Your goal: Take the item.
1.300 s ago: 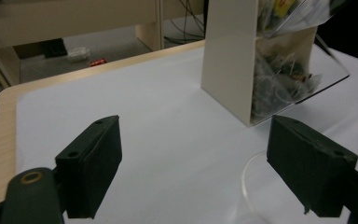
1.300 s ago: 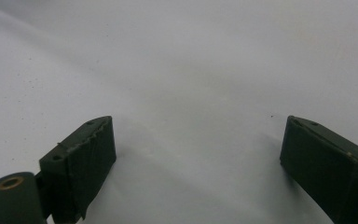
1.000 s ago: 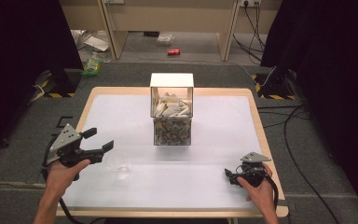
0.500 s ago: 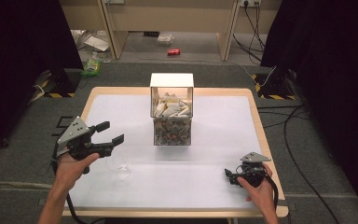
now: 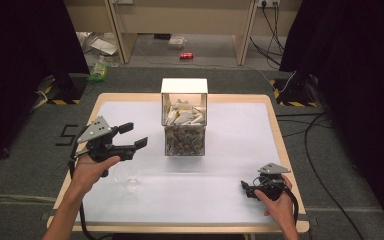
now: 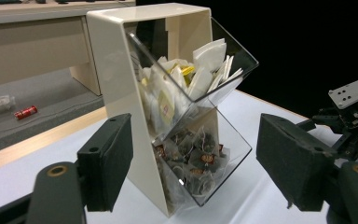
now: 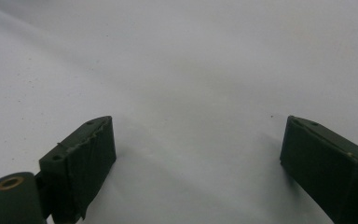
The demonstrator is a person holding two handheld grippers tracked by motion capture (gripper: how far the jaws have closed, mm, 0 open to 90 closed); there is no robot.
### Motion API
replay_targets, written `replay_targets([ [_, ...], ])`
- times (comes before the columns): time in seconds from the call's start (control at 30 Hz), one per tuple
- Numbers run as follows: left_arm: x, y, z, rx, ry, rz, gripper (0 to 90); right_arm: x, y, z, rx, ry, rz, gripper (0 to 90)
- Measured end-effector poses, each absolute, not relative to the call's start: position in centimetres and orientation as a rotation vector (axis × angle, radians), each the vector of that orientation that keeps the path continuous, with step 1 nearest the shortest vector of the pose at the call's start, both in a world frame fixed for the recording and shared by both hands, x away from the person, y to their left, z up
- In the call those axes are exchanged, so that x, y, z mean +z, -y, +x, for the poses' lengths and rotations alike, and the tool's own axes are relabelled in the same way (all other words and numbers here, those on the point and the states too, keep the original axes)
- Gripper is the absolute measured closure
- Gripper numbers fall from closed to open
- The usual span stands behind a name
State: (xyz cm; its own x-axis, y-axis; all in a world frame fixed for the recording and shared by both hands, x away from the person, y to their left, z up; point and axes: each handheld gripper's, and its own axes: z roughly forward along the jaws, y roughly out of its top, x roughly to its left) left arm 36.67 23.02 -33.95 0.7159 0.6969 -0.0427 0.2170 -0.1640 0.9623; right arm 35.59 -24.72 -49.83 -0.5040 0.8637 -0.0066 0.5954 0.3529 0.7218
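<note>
Nearest, the left gripper [image 5: 130,136] hangs empty above the table [image 5: 230,210], jaws wide but just narrowing; the glass [image 5: 126,177] lies at its 6 o'clock; the upright dispenser [image 5: 184,117] stands at its 2 o'clock, dead ahead; the right gripper [image 5: 246,189], open, rests farther off.

The left gripper [image 5: 132,136] is raised, its jaws wide but just closing a little, empty; the right gripper [image 5: 246,189] rests low, jaws apart.
</note>
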Motion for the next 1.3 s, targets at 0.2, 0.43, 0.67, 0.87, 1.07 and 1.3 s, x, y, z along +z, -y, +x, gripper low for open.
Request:
replay_targets([
  [0.2,-33.1,-21.4,37.3,0.471,-0.689,1.73,30.5,-49.8,24.7,35.6,0.948,-2.234,1.278,10.8],
  [0.43,-32.0,-20.0,37.9,0.447,-0.651,1.725,34.3,-49.8,24.7,35.6,0.948,-2.234,1.278,10.8],
  [0.67,-31.7,-18.8,39.0,0.45,-0.649,1.73,37.8,-49.8,24.7,35.6,0.946,-2.235,1.277,10.8],
  [0.87,-31.6,-17.9,40.3,0.441,-0.647,1.752,41.4,-49.8,24.7,35.6,0.947,-2.236,1.277,10.8],
  [1.07,-31.6,-16.9,41.4,0.439,-0.65,1.77,44.3,-49.9,24.7,35.6,0.947,-2.235,1.276,10.8],
  [1.3,-31.6,-15.9,42.6,0.437,-0.67,1.783,47.6,-49.8,24.7,35.6,0.946,-2.236,1.278,10.8],
])
